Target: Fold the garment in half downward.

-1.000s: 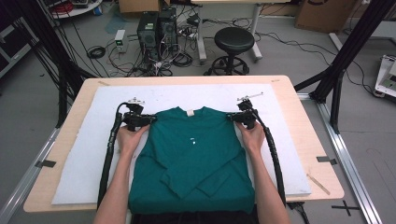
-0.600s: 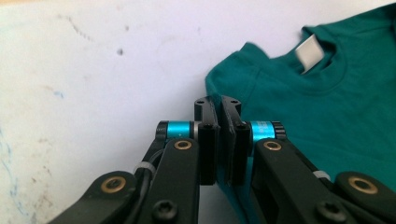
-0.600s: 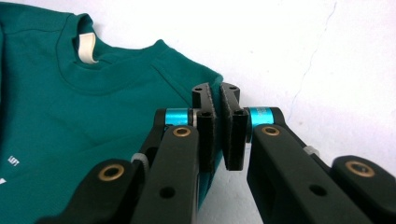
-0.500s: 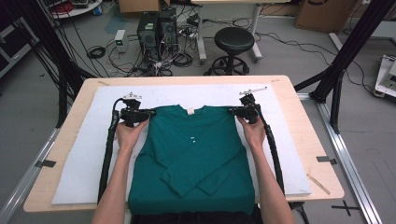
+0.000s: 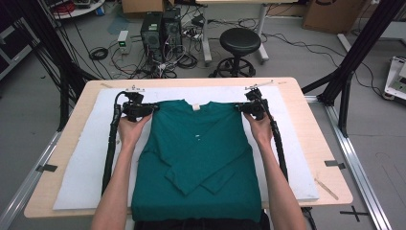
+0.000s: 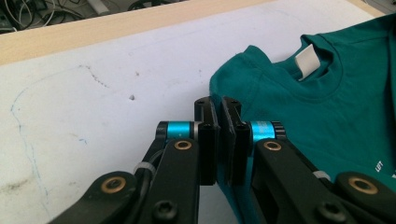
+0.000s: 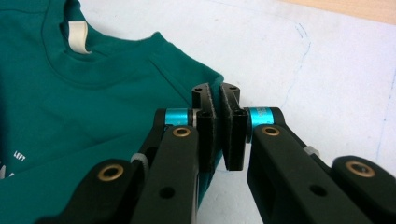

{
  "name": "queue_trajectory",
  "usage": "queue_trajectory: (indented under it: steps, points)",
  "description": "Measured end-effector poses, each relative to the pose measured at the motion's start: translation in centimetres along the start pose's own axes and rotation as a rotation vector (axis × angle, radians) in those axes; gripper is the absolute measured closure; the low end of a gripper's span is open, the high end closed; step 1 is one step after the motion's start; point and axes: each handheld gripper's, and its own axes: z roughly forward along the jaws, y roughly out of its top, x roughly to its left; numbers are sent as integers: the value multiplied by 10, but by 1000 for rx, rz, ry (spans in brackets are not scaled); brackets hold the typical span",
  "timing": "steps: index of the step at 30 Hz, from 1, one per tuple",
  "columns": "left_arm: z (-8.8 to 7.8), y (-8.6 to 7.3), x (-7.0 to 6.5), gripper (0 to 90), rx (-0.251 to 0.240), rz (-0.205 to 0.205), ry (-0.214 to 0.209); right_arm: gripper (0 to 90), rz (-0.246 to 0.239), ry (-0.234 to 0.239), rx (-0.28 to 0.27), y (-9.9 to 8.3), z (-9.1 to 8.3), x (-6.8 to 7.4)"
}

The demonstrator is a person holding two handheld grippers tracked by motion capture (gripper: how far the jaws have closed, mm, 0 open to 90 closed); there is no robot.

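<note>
Our left claw point(image 5: 146, 109) and right claw point(image 5: 243, 108) each pinch a shoulder of the green shirt point(image 5: 197, 158); sleeves are folded in, bottom fold is left.

shirt point(image 5: 198, 153): teal, white neck label | pad point(image 5: 91, 158): white | table point(image 5: 316, 129): light wood

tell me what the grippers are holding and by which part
Both hold the green shirt. The left gripper is shut on the shirt's shoulder edge on its side of the collar, and the right gripper is shut on the opposite shoulder edge.
</note>
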Motion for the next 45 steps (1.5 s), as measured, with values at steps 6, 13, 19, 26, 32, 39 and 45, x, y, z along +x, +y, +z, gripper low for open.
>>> queue_trajectory:
  steps: [6, 13, 19, 26, 32, 39, 45]
  points:
    - [-4, 14, 1, 858, -17, 4, 3, 868, 10, 13, -40, 10, -9, -2]
    - [-9, 32, -1, 858, -45, 13, -2, 867, 20, 13, -71, 23, -18, -6]
    - [-16, 43, -5, 858, -80, 30, -9, 866, 32, 27, -107, 27, -25, -8]
    - [-22, 53, -9, 858, -121, 50, -13, 866, 36, 44, -130, 34, -34, -8]
    - [-29, 59, -10, 858, -169, 50, -11, 866, 25, 28, -157, 39, -42, -6]
    - [-28, 55, -7, 857, -144, 39, -23, 866, 27, 33, -141, 39, -41, -8]
    - [-22, 48, -5, 857, -111, 36, -25, 866, 9, 32, -115, 37, -36, -5]
